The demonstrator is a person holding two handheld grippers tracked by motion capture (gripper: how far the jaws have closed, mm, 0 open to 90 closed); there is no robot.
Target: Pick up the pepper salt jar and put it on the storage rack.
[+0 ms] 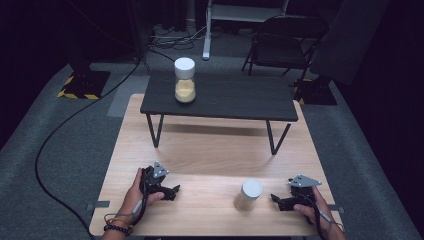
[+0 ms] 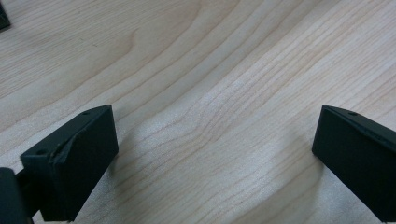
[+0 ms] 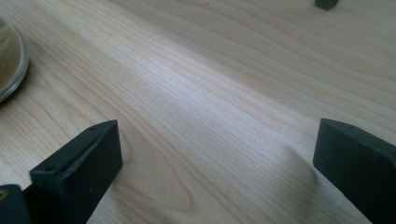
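Note:
A glass jar [image 1: 248, 195] with a white lid and tan grains stands on the light wooden table [image 1: 210, 150] near the front. A second jar [image 1: 184, 80] of the same kind stands on the dark raised shelf [image 1: 220, 97] at its left end. My left gripper [image 1: 175, 190] rests on the table at the front left, open, with bare wood between its jaws [image 2: 215, 135]. My right gripper [image 1: 274, 199] lies just right of the near jar, open and holding nothing [image 3: 215, 140]. The near jar's base [image 3: 10, 56] sits at the left edge of the right gripper view.
The dark shelf stands on thin black legs [image 1: 155, 131] across the table's far half. A folding chair [image 1: 285, 42] and cables [image 1: 75, 120] are on the grey floor beyond. A shelf foot [image 3: 327, 3] sits at the top of the right gripper view.

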